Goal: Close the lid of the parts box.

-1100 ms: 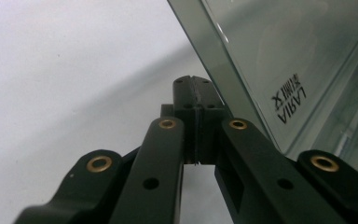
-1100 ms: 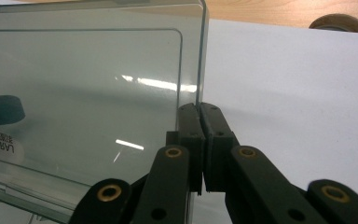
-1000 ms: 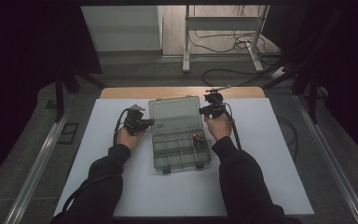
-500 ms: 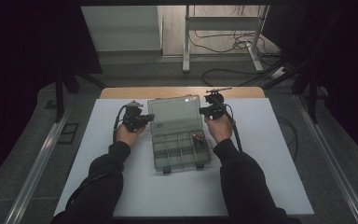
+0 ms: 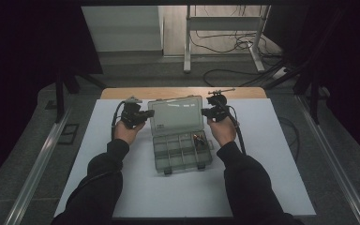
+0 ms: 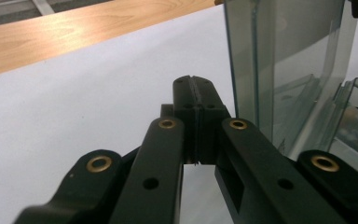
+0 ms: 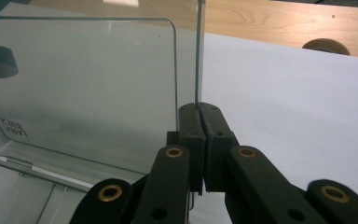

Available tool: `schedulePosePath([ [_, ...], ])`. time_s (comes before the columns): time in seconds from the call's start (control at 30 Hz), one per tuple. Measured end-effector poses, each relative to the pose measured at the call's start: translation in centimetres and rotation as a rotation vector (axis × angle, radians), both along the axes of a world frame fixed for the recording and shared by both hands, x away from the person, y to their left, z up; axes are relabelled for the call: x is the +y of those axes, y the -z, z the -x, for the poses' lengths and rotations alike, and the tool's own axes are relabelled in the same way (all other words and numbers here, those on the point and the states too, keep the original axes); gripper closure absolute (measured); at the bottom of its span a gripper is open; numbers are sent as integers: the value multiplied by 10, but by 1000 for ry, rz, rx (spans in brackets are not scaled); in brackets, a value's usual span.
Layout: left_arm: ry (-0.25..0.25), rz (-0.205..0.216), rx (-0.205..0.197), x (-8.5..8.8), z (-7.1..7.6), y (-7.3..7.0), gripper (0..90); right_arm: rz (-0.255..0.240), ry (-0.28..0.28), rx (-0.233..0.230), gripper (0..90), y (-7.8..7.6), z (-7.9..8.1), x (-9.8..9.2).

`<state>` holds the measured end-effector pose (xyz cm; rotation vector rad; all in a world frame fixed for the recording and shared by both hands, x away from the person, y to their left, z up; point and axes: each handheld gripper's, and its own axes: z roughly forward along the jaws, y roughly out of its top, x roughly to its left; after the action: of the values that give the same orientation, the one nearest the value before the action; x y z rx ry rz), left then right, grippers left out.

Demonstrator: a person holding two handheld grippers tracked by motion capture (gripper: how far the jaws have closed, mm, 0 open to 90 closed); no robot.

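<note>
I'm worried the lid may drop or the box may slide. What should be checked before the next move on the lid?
1. Clear plastic lid raised upright over the grey compartment box: ok.
2. Right gripper shut on the lid's edge: ok.
3. Left gripper gripping the lid: not ok, shut beside it.
4. Small parts sit in their compartment: ok.
5. Box flat on the white table sheet: ok.
6. Hinge sound: cannot tell.
</note>
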<state>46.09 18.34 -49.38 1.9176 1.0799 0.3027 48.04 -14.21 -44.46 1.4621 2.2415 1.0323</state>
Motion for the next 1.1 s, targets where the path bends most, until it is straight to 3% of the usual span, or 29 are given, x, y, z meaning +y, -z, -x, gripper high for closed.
schedulePosePath([
  [0.57,75,10,-8,0,15,-15,892,19,-48,-35,880,-10,23,-8],
  [1.1,109,15,-16,-3,31,-29,889,28,-89,-36,876,-13,43,-16],
])
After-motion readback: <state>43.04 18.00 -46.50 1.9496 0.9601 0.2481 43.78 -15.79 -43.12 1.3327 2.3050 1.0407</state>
